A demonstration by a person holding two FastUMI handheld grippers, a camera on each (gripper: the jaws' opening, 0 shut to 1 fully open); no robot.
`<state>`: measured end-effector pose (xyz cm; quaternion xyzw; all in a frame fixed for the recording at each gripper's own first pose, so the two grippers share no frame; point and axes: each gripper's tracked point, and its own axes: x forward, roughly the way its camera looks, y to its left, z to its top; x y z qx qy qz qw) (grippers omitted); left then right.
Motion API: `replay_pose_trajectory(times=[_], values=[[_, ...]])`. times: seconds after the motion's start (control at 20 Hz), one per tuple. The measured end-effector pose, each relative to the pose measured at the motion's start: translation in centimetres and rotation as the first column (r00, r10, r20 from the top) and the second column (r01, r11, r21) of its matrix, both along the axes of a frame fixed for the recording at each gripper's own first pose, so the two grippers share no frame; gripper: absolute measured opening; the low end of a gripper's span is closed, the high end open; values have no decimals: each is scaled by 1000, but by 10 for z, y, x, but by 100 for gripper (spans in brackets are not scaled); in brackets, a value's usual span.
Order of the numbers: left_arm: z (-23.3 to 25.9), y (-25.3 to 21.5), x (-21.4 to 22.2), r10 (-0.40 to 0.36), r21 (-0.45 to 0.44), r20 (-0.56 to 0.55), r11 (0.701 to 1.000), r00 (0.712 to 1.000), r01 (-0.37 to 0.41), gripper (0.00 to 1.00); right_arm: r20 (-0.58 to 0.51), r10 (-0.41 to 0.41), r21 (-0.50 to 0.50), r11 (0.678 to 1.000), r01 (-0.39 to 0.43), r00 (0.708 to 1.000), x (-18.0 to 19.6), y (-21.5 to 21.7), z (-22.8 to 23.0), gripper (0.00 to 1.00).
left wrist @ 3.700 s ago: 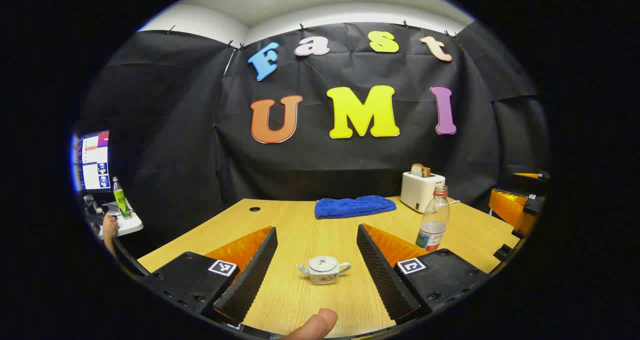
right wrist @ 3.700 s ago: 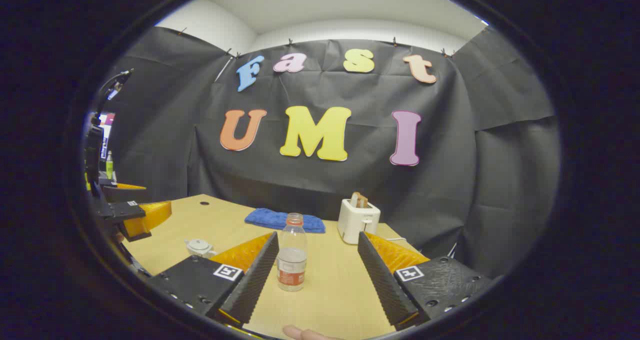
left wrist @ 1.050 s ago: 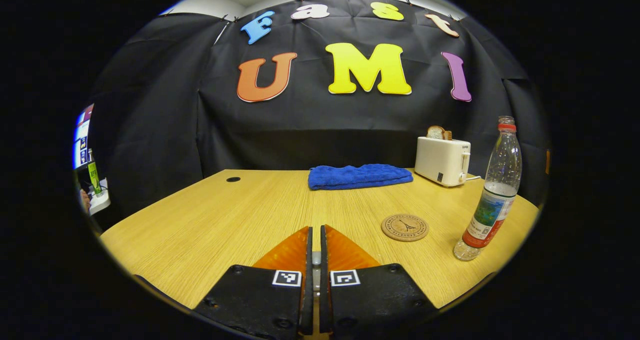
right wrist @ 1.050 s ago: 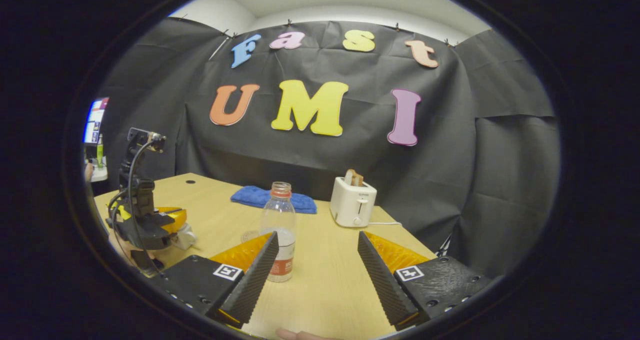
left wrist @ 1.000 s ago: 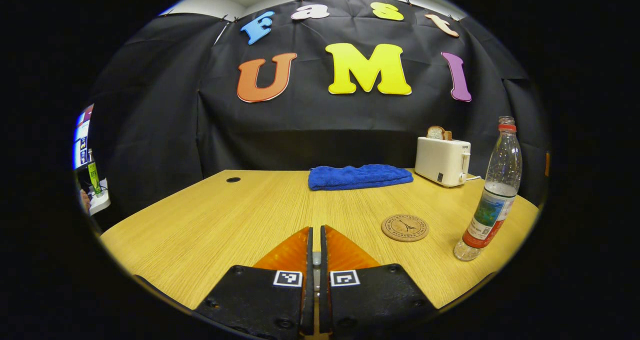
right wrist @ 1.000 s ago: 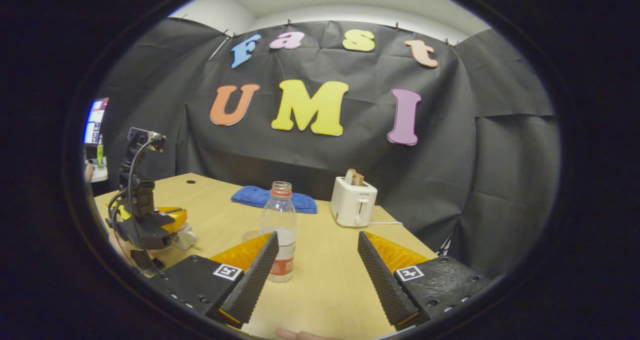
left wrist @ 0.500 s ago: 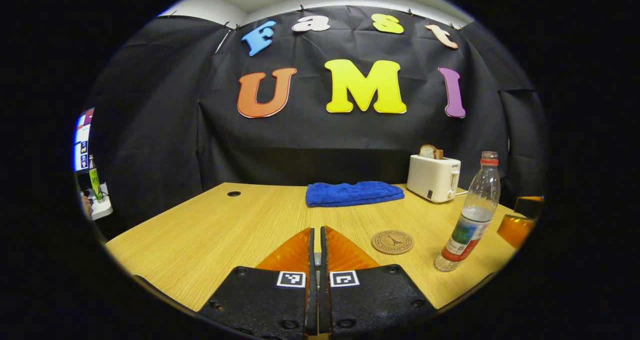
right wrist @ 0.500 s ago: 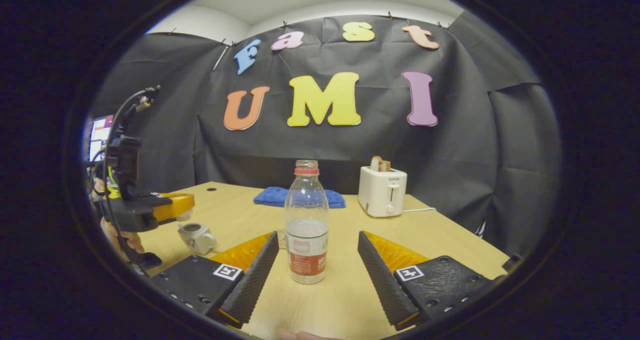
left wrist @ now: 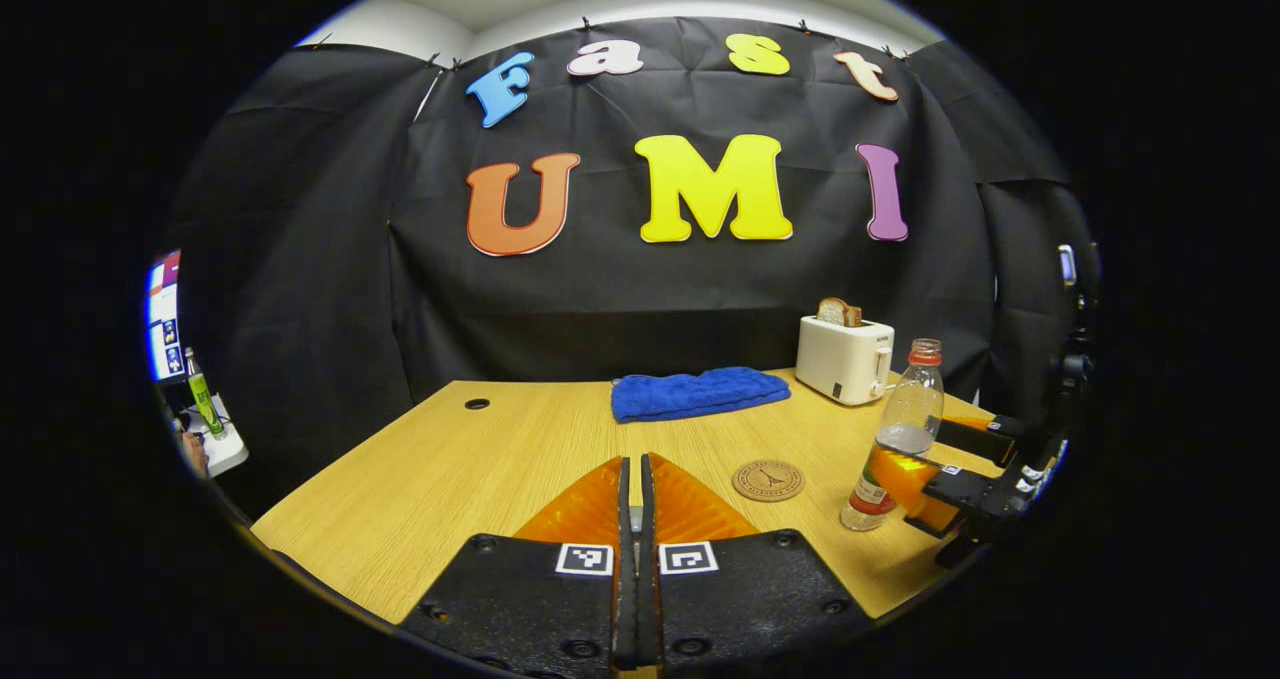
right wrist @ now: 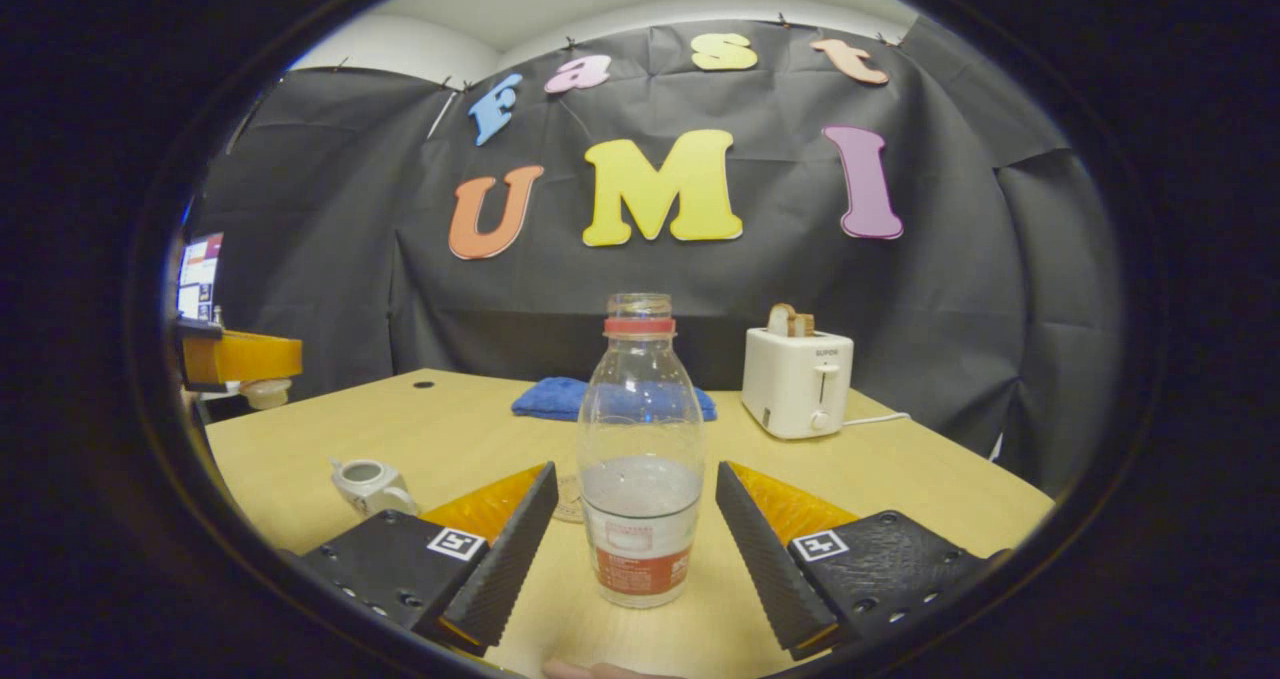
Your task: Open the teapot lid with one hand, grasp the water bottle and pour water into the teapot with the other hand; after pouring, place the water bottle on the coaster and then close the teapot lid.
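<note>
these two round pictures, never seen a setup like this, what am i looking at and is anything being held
A person holds a hand-held gripper in each hand; a camera rides on each. The left gripper view looks along the left hand-held gripper, its fingers closed together; the right gripper view shows it lifted, with the teapot lid beneath its fingers. The right hand-held gripper is open around the water bottle, not yet gripping. On the table are the open teapot, a coaster, a blue cloth and a toaster.
</note>
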<state>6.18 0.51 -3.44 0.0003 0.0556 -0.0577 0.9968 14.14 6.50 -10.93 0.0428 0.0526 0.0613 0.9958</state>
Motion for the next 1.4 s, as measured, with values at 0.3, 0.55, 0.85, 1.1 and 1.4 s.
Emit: replay_pose_trajectory(times=[0.3,0.55,0.85,1.1,1.4], values=[[7,19,-7,7,-8,-9,1000,1000,-7,3,-44,-49,-19,999,48,998,14,2,-7,78],[9,32,-12,3,-14,-11,1000,1000,-4,3,-50,-64,-86,995,60,997,8,2,2,74],[22,65,-16,18,-7,25,1000,1000,-18,3,-34,-132,-315,942,115,991,5,-3,19,75],[23,94,-17,47,-25,33,999,998,-46,3,-4,-152,-572,811,122,988,12,13,23,74],[18,110,-14,61,3,21,998,998,-61,0,18,-102,-814,576,74,995,19,50,8,76]])
